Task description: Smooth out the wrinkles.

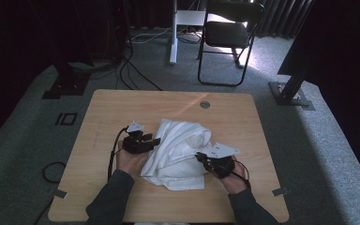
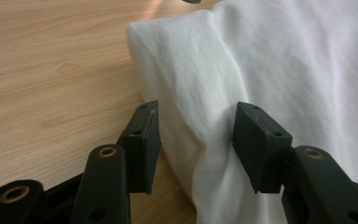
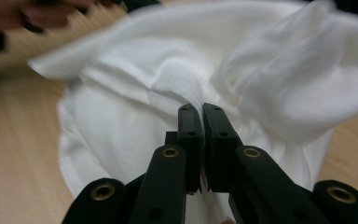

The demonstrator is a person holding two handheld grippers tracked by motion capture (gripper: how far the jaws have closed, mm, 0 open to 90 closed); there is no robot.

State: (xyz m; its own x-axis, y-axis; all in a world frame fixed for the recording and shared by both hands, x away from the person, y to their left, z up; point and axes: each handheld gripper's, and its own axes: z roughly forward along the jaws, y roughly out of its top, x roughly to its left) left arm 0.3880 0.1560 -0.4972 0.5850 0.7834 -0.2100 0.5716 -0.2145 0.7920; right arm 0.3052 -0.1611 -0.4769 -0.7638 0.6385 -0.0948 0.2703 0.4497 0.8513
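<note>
Bare wooden table (image 1: 122, 105) open on far side, left and right edges; crumpled white cloth (image 1: 180, 150) heaps mid-table, blocking the path between both grippers.

Dim room, backlit from behind; right gripper view blurred.

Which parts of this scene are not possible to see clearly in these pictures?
- Table under the white cloth: hidden by the cloth, high view.
- Cloth's kind (shirt or towel): folds hide its shape, all views.
- Person's other hand: blurred and cut by the top edge, right gripper view.
- Fabric between the shut right claw: hidden by its pads.
</note>
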